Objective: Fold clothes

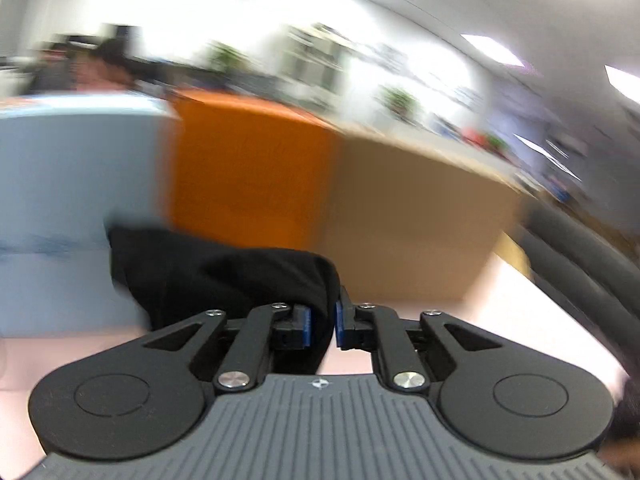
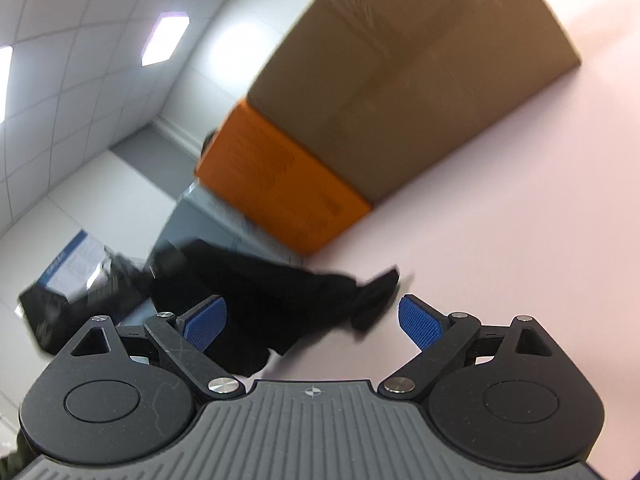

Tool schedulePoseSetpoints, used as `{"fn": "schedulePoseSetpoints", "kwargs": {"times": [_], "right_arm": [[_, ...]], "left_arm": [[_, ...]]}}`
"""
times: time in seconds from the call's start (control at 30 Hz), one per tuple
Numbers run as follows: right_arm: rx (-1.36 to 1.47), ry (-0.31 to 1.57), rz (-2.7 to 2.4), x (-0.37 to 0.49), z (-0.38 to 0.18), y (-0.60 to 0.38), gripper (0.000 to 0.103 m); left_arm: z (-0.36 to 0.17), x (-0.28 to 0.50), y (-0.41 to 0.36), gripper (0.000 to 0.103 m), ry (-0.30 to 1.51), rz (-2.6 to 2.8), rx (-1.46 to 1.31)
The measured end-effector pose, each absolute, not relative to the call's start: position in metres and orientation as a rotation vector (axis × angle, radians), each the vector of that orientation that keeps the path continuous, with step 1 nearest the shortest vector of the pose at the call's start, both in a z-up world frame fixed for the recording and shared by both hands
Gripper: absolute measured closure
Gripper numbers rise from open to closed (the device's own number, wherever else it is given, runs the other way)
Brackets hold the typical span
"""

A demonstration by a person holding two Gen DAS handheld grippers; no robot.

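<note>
A black garment (image 1: 208,276) hangs bunched from my left gripper (image 1: 322,326), whose blue pads are shut on a fold of the cloth above the pale pink table (image 1: 520,320). The left wrist view is blurred by motion. In the right wrist view the same black garment (image 2: 280,304) is lifted at its left end and trails down onto the table (image 2: 520,200), one end lying at the right. My right gripper (image 2: 312,326) is open just short of the cloth, blue pads (image 2: 420,324) wide apart with nothing between them.
An orange box (image 2: 280,184) and a larger brown cardboard box (image 2: 400,80) stand on the table behind the garment. A light blue box (image 1: 76,184) sits left of the orange box (image 1: 248,176). A dark chair back (image 1: 580,260) is at the right; a person (image 1: 108,64) sits beyond.
</note>
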State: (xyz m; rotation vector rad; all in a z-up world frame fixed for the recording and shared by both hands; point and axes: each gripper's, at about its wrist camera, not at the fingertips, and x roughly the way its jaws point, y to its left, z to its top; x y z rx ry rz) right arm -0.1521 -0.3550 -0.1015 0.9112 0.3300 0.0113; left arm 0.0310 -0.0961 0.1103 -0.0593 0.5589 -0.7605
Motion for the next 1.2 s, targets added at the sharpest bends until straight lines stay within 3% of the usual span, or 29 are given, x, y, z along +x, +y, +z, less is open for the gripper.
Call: {"fn": "schedulePoseSetpoints", "kwargs": {"times": [0.07, 0.23, 0.5, 0.8, 1.13, 1.17, 1.2], "right_arm": [[0.907, 0.285, -0.042, -0.161, -0.097, -0.361, 0.010], [0.916, 0.221, -0.177, -0.181, -0.096, -0.376, 0.004], [0.809, 0.419, -0.075, -0.140, -0.102, -0.362, 0.003], [-0.001, 0.648, 0.233, -0.024, -0.087, -0.288, 0.003], [-0.396, 0.621, 0.437, 0.061, -0.127, -0.217, 0.003], [-0.406, 0.617, 0.453, 0.068, -0.129, -0.212, 0.009], [-0.368, 0.623, 0.469, 0.077, -0.131, -0.213, 0.036]], "left_arm": [[0.082, 0.008, -0.134, 0.052, 0.686, -0.956, 0.026], [0.030, -0.051, -0.158, 0.022, 0.839, -1.128, 0.132], [0.033, -0.023, -0.088, 0.016, 0.841, -0.763, -0.141], [0.006, 0.006, -0.046, 0.015, 0.867, -0.344, -0.219], [-0.011, 0.014, -0.030, 0.015, 0.847, -0.247, -0.257], [-0.012, 0.015, -0.029, 0.015, 0.850, -0.243, -0.259], [-0.013, 0.015, -0.028, 0.015, 0.853, -0.239, -0.262]]}}
